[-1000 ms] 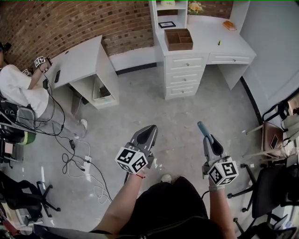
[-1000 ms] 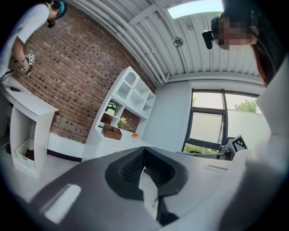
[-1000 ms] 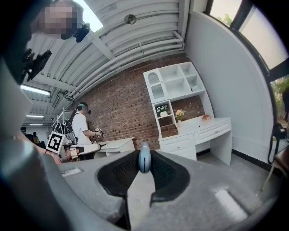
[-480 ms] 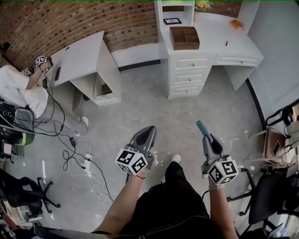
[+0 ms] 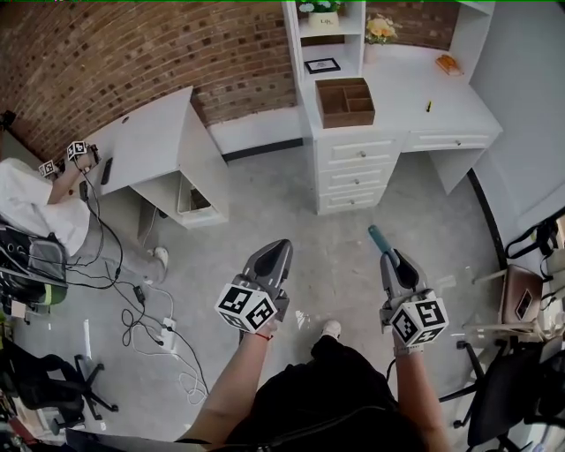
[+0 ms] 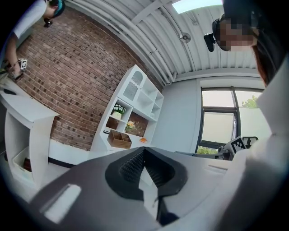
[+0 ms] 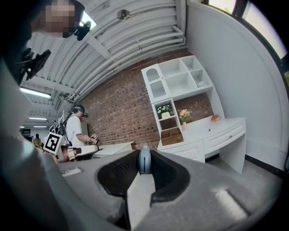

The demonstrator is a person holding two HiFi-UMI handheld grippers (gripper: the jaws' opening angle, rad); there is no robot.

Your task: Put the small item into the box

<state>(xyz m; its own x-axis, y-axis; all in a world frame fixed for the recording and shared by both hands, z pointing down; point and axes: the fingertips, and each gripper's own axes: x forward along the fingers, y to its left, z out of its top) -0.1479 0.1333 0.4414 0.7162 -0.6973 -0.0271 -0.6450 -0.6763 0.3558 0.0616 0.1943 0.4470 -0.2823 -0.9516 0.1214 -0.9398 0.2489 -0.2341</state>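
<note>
A brown wooden box (image 5: 346,101) with open compartments stands on the white desk (image 5: 397,93), far ahead of both grippers. It also shows small in the left gripper view (image 6: 119,139) and in the right gripper view (image 7: 170,135). My right gripper (image 5: 389,256) is shut on a small blue item (image 5: 378,237), whose rounded end sticks out past the tips; the right gripper view has the item (image 7: 144,163) upright between the jaws. My left gripper (image 5: 282,244) is held level over the floor, shut, with nothing in it (image 6: 143,151).
The desk has drawers (image 5: 357,172) below and a shelf unit (image 5: 322,26) on top. A white side table (image 5: 150,132) stands at the left, with a seated person (image 5: 31,199) beside it. Cables (image 5: 141,305) lie on the floor. Chairs (image 5: 516,305) stand at the right.
The desk and box have come closer and sit lower in the head view as the person walks toward them. Both grippers keep their pose, the blue item still in the right one.
</note>
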